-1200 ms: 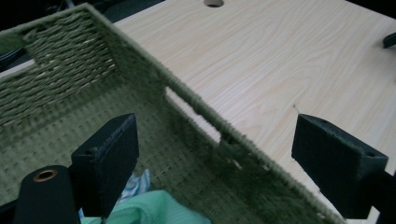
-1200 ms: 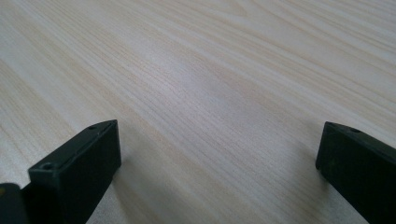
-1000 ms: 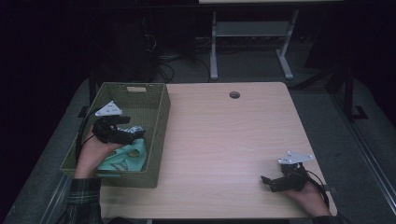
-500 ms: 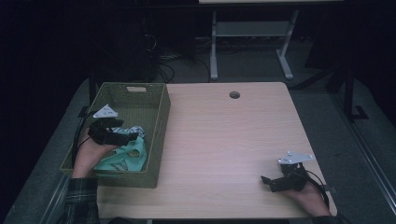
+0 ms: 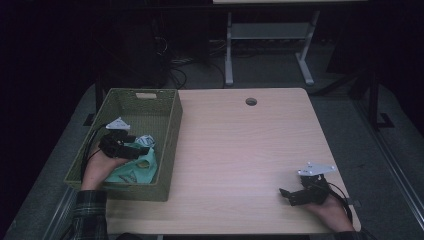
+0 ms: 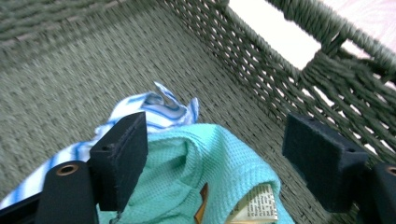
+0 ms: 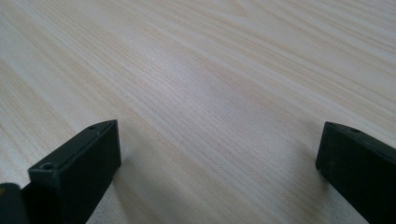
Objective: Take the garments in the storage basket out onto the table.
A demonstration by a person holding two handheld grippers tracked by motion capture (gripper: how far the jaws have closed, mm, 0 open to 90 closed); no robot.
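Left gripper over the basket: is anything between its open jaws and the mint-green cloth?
Nothing visible does. In the left gripper view the left gripper has its jaws spread wide, right over the mint-green cloth lying in the woven basket. A blue-and-white striped cloth lies beyond it, not in the way.

The right gripper [image 7: 217, 163] had its two black jaws spread wide apart, one rising at the lower left and the other at the lower right. Between and beyond them lay bare pale wooden tabletop [image 7: 219, 84], its grain running diagonally, with nothing held between the jaws.
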